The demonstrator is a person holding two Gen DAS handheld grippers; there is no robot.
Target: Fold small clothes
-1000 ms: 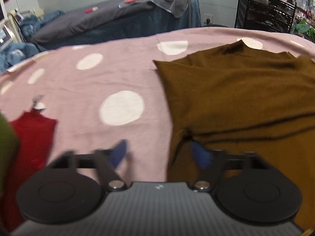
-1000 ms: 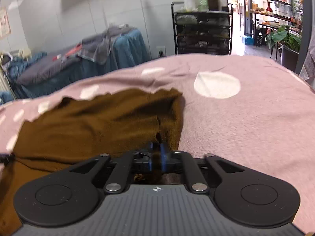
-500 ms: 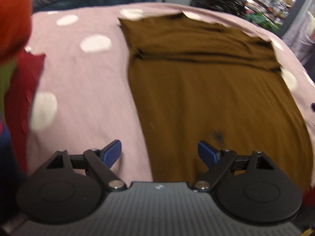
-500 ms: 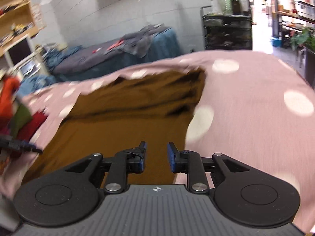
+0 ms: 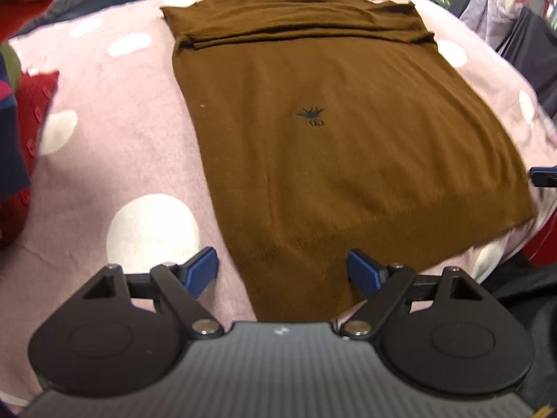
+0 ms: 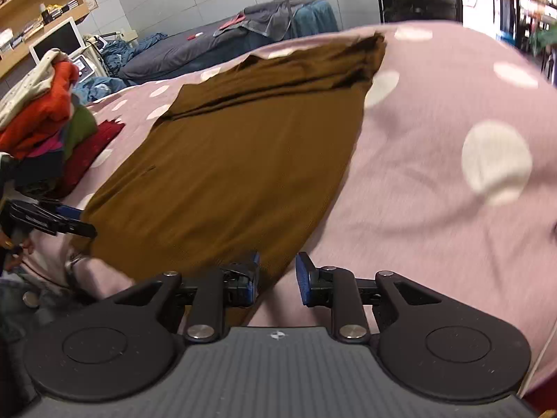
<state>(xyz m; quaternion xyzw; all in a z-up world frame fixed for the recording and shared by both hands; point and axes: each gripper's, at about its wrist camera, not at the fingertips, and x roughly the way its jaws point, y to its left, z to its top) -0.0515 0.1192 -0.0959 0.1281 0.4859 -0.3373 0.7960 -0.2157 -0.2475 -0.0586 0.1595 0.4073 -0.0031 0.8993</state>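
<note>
A brown sweater (image 5: 330,139) lies flat on the pink dotted cloth (image 5: 122,132), its sleeves folded across the far, collar end. My left gripper (image 5: 283,268) hovers open over the near hem by its left corner, nothing pressed between the blue pads. In the right wrist view the sweater (image 6: 243,160) runs away from my right gripper (image 6: 277,275), whose jaws stand a little apart above the hem's near right corner without gripping it. Each gripper shows in the other's view: the right gripper (image 5: 543,177) at the picture's edge, the left gripper (image 6: 52,217) beside the hem.
A pile of red, orange and green clothes (image 6: 45,118) sits on the cloth left of the sweater, seen also as a red garment (image 5: 31,111). Behind the table are a bed with grey covers (image 6: 209,45), a black rack (image 6: 417,0) and a wooden shelf (image 6: 34,0).
Both grippers drew back from the folded sleeves at the far end to the near hem. The right gripper let go of the brown fabric and opened; the left stayed open.
</note>
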